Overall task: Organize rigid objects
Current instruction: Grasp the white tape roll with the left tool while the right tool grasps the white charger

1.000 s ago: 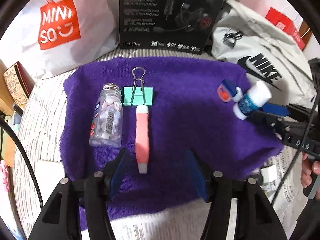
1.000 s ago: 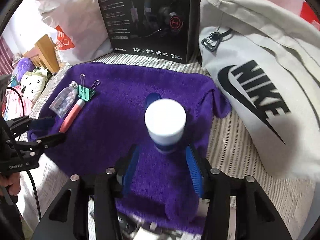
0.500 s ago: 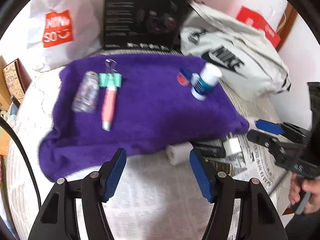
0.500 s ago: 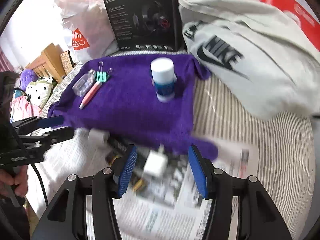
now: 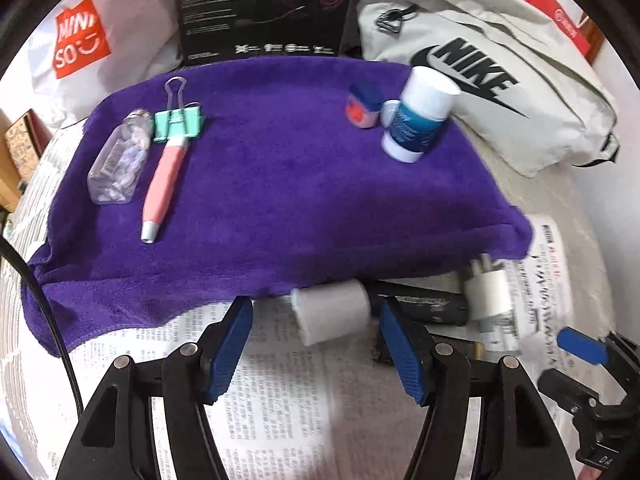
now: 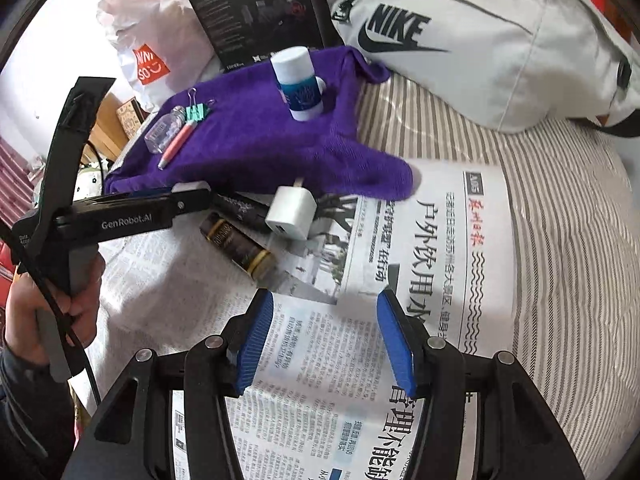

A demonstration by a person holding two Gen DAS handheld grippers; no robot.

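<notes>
Both jaws are standing wide and empty as we are lining our left gripper (image 5: 316, 344) up around the white cylinder (image 5: 332, 311) lying on the newspaper (image 5: 272, 412) beside the purple towel (image 5: 304, 184), our right gripper (image 6: 326, 338) hovering clear.

Your striped bed (image 6: 560, 216) carries: newspaper (image 6: 440, 240), purple towel (image 5: 280, 184), Nike bag (image 6: 500, 52), black box (image 5: 260, 4), Miniso bag (image 5: 80, 44).

Clear bottle (image 5: 118, 164), pink pen (image 5: 164, 184) and green binder clip (image 5: 179, 124) lie together on the purple towel (image 5: 304, 184); blue-white bottle (image 5: 418, 116) stands upright, well apart.
</notes>
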